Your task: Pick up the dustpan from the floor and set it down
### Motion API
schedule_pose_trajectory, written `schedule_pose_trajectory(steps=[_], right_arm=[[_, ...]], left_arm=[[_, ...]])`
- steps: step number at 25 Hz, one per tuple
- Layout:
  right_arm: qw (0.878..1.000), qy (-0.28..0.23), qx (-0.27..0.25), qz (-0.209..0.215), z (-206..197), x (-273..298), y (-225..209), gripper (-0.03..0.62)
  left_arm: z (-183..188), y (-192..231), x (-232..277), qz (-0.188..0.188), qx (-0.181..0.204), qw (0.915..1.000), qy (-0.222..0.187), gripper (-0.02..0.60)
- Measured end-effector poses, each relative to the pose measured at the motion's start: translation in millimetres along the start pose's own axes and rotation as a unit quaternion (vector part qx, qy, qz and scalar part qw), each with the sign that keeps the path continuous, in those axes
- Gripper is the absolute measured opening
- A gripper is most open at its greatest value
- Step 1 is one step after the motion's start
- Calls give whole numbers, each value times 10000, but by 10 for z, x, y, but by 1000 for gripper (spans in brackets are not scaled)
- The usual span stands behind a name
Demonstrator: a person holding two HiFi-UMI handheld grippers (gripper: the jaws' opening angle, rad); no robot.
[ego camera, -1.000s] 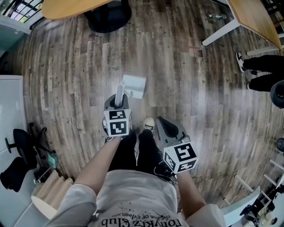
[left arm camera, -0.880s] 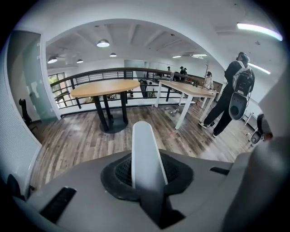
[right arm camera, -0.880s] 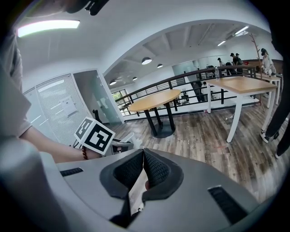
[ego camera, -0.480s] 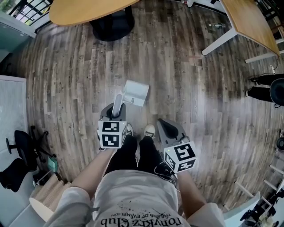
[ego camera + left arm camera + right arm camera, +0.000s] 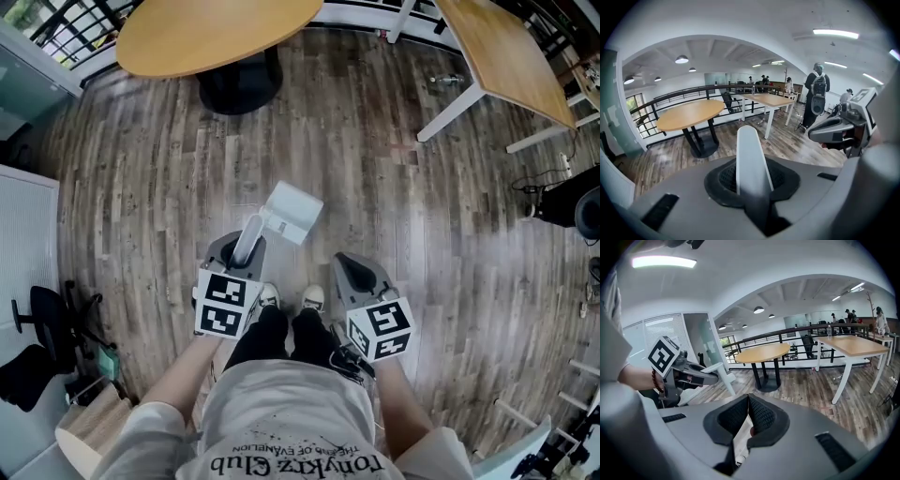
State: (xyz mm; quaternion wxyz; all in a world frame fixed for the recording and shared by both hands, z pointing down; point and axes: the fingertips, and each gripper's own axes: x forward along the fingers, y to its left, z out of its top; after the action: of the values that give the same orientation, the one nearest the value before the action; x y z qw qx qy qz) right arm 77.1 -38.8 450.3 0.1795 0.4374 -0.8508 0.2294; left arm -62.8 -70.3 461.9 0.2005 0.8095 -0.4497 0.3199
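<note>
- Bright, even indoor light; a pale sheen lies on the wooden floor [image 5: 450, 216] to the right of the round table [image 5: 220, 36].
- A strip light [image 5: 836, 33] and round lamps [image 5: 681, 59] glow above the round table; daylight enters by the window [image 5: 633, 105] left of it.
- Both gripper views bulge, with black corners.
- The left claw [image 5: 753, 185] and dustpan handle [image 5: 750, 154] blur nearest the lens.

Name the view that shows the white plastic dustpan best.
Head view: the white plastic dustpan shows whole, pan and handle, gripped by the left tool. The left gripper view shows only its handle; the right gripper view a small side glimpse.
</note>
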Motion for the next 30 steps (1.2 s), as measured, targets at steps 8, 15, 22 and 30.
schedule_pose_trajectory(steps=[8,15,22,30], right_arm=[[9999,-91,-104,18,134,-96,156,25],[9996,-110,-270,44,120,-207,320,25],[9992,-241,-333,3,197,-254,389,25],[9989,-301,-353,34,224,-215,512,25]], left_arm=[[97,51,-515,-273,133,9995,78,87],[60,-40,-837,-515,396,9976,259,87],[73,-23,-1085,-636,529,9961,296,87],[120,29,-1136,-649,541,9962,204,87]])
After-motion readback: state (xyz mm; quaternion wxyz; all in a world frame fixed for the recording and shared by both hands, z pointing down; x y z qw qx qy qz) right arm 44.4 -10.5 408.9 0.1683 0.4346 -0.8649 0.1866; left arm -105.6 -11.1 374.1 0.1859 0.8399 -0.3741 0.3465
